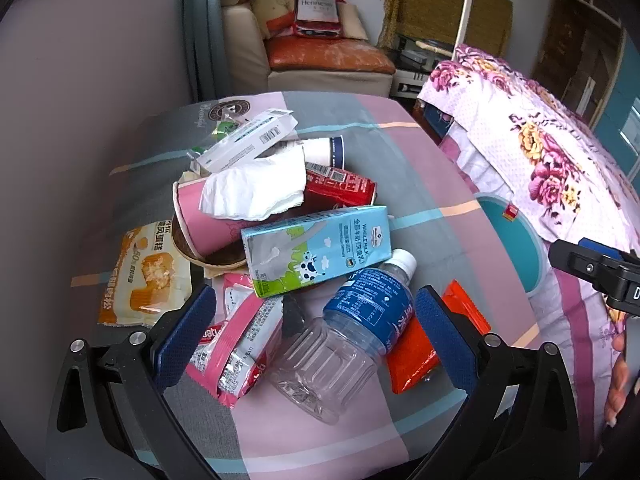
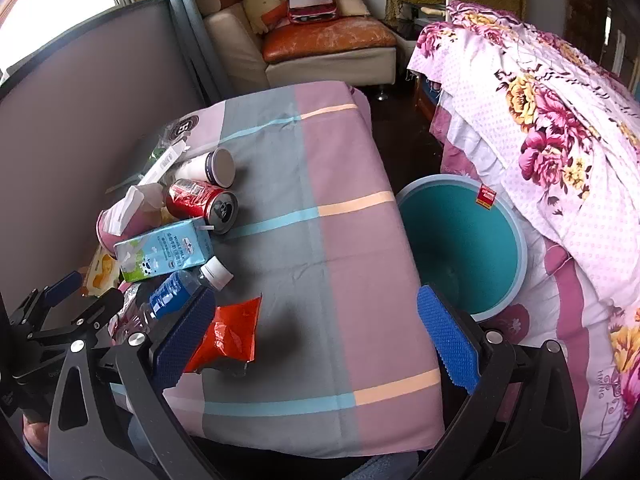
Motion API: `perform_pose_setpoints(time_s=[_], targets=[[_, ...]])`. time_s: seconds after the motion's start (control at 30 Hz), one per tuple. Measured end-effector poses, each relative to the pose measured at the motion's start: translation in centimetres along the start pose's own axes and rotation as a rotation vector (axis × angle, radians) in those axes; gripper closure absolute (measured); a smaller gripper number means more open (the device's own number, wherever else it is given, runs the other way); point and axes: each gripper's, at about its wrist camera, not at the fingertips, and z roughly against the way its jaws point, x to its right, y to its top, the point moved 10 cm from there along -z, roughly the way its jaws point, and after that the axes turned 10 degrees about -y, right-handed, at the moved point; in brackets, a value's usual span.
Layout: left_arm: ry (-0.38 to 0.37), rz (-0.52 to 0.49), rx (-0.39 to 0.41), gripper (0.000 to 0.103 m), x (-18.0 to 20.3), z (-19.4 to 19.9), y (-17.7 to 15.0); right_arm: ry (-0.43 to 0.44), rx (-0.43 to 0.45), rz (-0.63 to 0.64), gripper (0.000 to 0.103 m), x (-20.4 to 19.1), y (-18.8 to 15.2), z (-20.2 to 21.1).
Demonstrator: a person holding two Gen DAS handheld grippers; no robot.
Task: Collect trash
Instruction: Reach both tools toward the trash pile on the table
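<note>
Tongs (image 1: 312,336) over crumpled, heaped trash (image 1: 280,216)

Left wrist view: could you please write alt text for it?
The open left gripper hovers over a clear plastic bottle lying amid trash on a table with a checked cloth: a milk carton, red can, tissue and snack wrappers.
</note>
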Motion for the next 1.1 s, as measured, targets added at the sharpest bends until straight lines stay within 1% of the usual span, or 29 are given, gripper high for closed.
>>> perform_pose_setpoints(time_s=[0.4,0.6,0.9,1.1], targets=[[-0.014,-0.018,-0.016,0.003,-0.5,-0.7,-0.4,0.016,-0.04,0.013,0.006,-1.2,-0.5,-1.0],[-0.025,-0.034,-0.029,0.003,-0.9,-1.1,-0.7,0.008,-0.058,0.023,0.006,-1.6,-0.8,-1.5],[-0.04,-0.039,-0.036,0.003,-1.0,-1.5,-1.0,0.01,-0.1,0.025,0.006,-2.4,-1.4,-2.4],[-0.057,-0.054,-0.055,0.003,-1.6,-2.0,-1.6,0.02,-0.134,0.031,0.006,-3.3,-2.0,-3.1]])
